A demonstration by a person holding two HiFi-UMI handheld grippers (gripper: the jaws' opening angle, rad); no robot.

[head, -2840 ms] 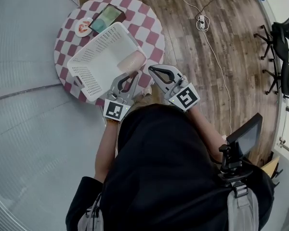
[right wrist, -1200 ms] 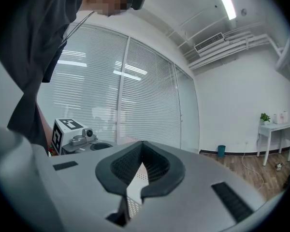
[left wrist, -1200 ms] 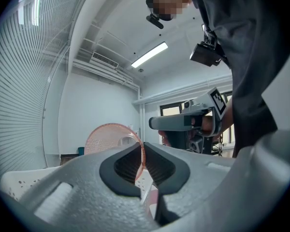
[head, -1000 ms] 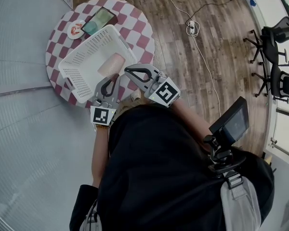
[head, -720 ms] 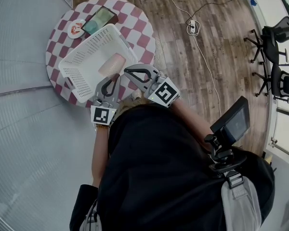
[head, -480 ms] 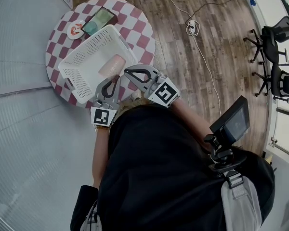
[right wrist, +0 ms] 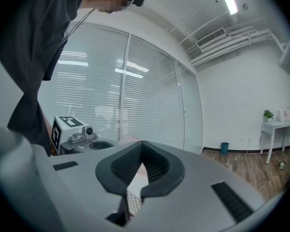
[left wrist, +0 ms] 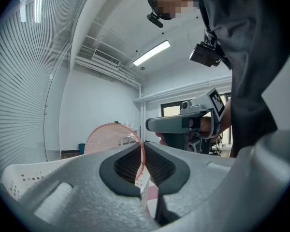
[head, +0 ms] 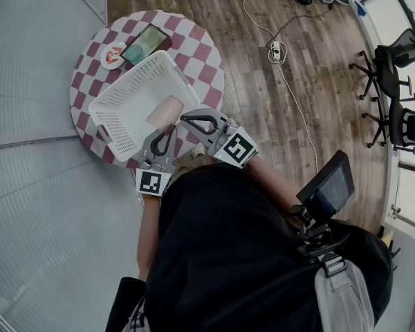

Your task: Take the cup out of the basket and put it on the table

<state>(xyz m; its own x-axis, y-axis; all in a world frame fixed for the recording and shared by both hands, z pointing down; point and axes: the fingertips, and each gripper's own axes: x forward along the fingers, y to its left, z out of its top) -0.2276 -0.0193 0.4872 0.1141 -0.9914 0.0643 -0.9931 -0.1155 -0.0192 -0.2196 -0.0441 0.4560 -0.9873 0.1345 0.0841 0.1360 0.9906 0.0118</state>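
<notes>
A pale pink cup (head: 164,109) lies on its side in the white mesh basket (head: 117,116), toward the basket's near right side. My left gripper (head: 168,127) reaches over the near rim and is shut on the cup's thin rim. In the left gripper view the translucent pink cup (left wrist: 111,135) stands just past the pinched pads. My right gripper (head: 185,120) is shut, with its tips at the basket's near right edge beside the cup. Whether it touches the rim I cannot tell. It also shows in the left gripper view as the right gripper (left wrist: 176,123), level and beyond the cup.
The basket stands on a small round table with a red-and-white check cloth (head: 200,54). Behind the basket lie a green-faced tablet (head: 146,41) and a small round plate (head: 112,55). A white cable and power strip (head: 277,47) run over the wooden floor on the right.
Since the earliest frame my right gripper has swung left to the basket's near edge. Over the last second both grippers and the cup keep their places; only the head view shifts.
</notes>
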